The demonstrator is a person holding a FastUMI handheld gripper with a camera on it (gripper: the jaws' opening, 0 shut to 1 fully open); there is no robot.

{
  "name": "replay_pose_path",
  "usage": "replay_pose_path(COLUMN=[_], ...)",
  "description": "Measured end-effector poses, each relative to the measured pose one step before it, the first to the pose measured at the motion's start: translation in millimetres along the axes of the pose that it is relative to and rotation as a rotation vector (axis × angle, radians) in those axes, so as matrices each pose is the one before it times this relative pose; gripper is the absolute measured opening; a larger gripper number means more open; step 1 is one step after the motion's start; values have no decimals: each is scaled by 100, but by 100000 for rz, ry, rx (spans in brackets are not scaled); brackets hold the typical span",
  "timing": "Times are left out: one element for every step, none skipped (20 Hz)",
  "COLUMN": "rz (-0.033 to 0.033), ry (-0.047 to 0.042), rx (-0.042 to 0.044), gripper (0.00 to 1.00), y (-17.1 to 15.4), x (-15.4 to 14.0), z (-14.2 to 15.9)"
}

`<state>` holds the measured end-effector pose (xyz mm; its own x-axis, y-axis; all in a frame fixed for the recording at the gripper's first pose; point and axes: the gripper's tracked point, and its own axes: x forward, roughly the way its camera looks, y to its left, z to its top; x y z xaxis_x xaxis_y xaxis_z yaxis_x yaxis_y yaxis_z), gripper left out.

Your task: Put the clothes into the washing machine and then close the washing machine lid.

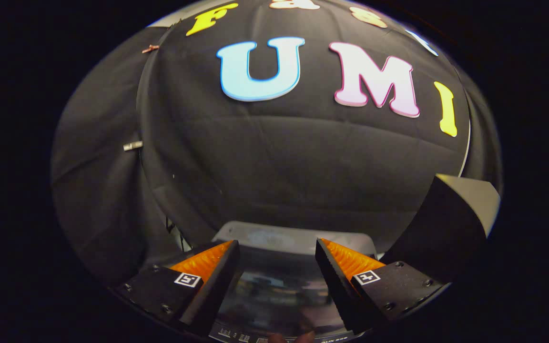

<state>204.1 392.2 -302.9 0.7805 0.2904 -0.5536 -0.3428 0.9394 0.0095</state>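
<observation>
Two orange fingers (205,259) of the gripper (277,259) stand apart, released, with nothing held between them. Just below and ahead of them lies the washing machine (293,238), its glossy dark lid (279,290) showing in the gap between the fingers and appearing to lie flat, though the reflections make this hard to confirm. I judge the lid sits directly under the fingers, so the coming move goes downward. Clothes are not clearly visible. Beside the right finger stands a dark box (446,224).
</observation>
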Motion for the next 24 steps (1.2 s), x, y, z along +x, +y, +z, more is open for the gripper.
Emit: replay_pose_path(rz=[773, 123, -361, -424, -382, 10, -445, -139, 492, 287, 73, -330, -209, 59, -19, 55, -244, -31, -372, -434, -376, 544, 598, 270], ry=[2181, 775, -999, -1134, -1815, -2502, -1933, -1323, -1243, -1380, -1942, -2393, -2267, -1911, -1891, -2356, -2971, -3444, -3287, -2903, -2168, -1797, -1329, -1105], rx=[443, -124, -361, -965, -961, -239, 1005, 1865, 1872, 768, -388, -514, -267, 12, -129, -282, -161, -384, -757, -1069, -971, -462, -294, -88], gripper=[100, 99, 100, 100, 100, 100, 99, 100, 99, 100, 100, 99, 99, 99, 100, 99, 99, 99, 99, 99, 99, 99, 99, 99], y=[136, 1, 48, 130, 148, 218, 118, 89, 245, 378, 278, 102, -30, 54, -1, 40, -12, -39, -134, -162, -234, -69, -65, -354], x=[-224, -557, -543, -551, -609, -777, -522, -259, -456, -562, -739, -673, -633, -679, -809, -829, -876, -995, -891, -811, -734, -861, -825, -884], z=[-1127, -895, -584, -242, -146, 169, 174, 120, 168, 331, 490, 730, 683, 558, 774, 999, 1213, 1402, 1237, 1072, 913, 1025, 947, 960])
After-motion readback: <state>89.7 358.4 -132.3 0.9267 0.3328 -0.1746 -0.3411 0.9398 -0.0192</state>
